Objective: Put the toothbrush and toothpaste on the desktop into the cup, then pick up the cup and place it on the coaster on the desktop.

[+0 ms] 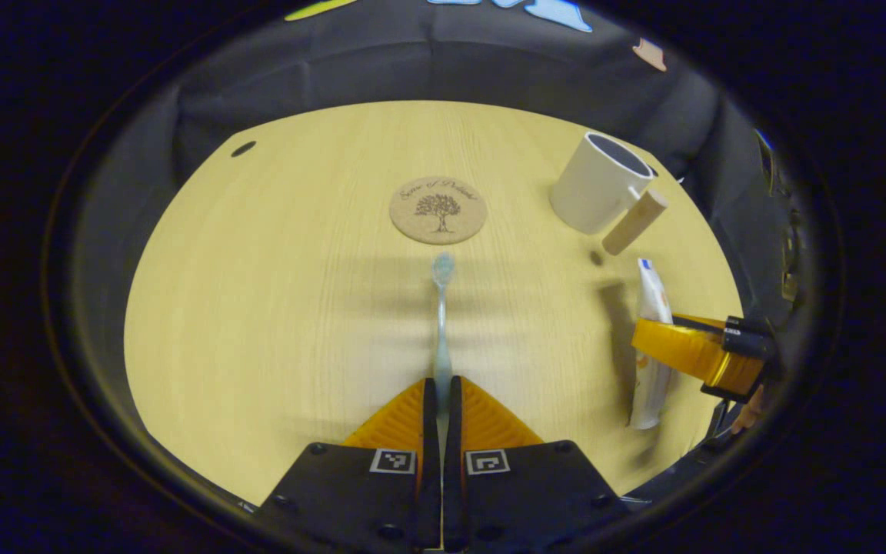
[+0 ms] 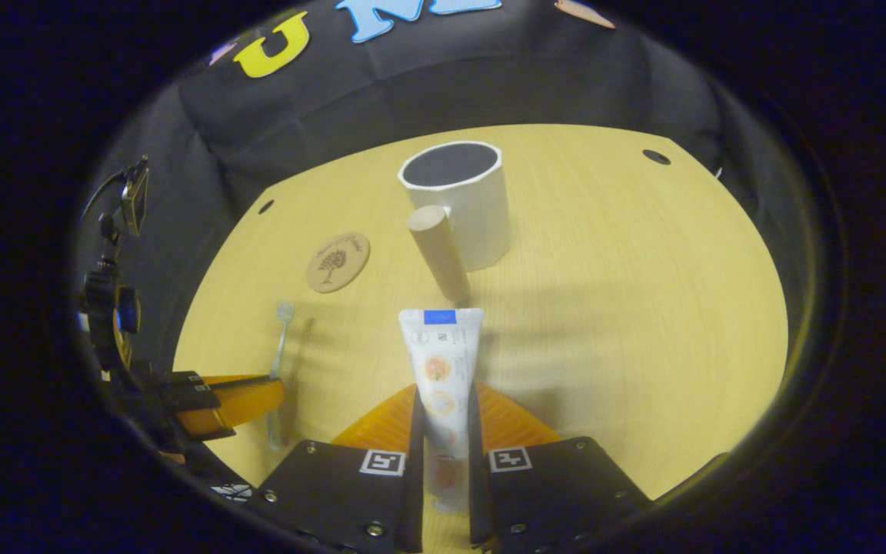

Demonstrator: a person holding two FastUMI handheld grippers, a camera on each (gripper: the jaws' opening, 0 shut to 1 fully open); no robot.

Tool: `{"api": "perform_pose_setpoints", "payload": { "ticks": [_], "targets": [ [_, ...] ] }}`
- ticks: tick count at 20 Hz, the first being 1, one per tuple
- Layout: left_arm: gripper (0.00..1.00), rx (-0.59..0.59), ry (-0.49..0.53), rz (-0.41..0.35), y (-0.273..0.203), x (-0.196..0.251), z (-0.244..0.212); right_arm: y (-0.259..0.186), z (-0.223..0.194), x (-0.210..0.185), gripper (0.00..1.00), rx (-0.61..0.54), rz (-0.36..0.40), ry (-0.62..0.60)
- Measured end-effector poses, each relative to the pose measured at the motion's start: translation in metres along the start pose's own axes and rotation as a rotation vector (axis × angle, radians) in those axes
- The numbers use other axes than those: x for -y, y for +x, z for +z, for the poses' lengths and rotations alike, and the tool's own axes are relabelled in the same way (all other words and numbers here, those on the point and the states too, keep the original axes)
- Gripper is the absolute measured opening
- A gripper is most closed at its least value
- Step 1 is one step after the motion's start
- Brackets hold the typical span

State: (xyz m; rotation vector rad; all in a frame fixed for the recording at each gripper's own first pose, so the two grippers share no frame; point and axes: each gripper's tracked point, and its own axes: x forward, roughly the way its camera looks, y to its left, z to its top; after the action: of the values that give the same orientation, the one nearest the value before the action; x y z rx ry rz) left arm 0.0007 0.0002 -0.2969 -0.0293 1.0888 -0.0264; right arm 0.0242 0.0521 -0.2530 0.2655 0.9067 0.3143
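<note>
Your left tongs [image 1: 440, 400] pinch the toothbrush [image 1: 441, 323] by its handle, head pointing at the coaster [image 1: 438, 209]. Your right tongs [image 2: 443, 431] pinch the toothpaste [image 2: 441, 369] low, flat end toward the cup [image 2: 460, 201], so each can tip in.

Desktop [image 1: 274, 308]: pale wood-grain surface, smooth and matt, fine straight lines seen along it.
Coaster [image 1: 438, 210]: cork-like, grainy and dull, a tree motif printed on it.
Cup [image 2: 462, 201]: smooth matt body, plastic or ceramic cannot be told; handle [image 2: 438, 251] looks like bare unvarnished wood.
Toothbrush [image 1: 441, 323]: translucent plastic, slightly glossy.
Toothpaste [image 2: 441, 369]: soft plastic tube, smooth, faint sheen, printed.
Booth wall [image 2: 381, 92]: matt creased cloth.
</note>
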Motion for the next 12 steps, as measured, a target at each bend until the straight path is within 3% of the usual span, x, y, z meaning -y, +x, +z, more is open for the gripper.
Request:
{"api": "perform_pose_setpoints", "payload": {
  "ticks": [6, 12],
  "targets": [
    [0.10, 0.116, -0.036, -0.029, -0.016, 0.006, 0.015, -0.031, 0.028, -0.021, 0.25, 0.162, 0.084, -0.005],
    [0.10, 0.245, -0.037, -0.045, -0.038, 0.013, 0.043, -0.065, 0.094, -0.039, 0.28, 0.384, 0.140, 0.004]
  ]
}}
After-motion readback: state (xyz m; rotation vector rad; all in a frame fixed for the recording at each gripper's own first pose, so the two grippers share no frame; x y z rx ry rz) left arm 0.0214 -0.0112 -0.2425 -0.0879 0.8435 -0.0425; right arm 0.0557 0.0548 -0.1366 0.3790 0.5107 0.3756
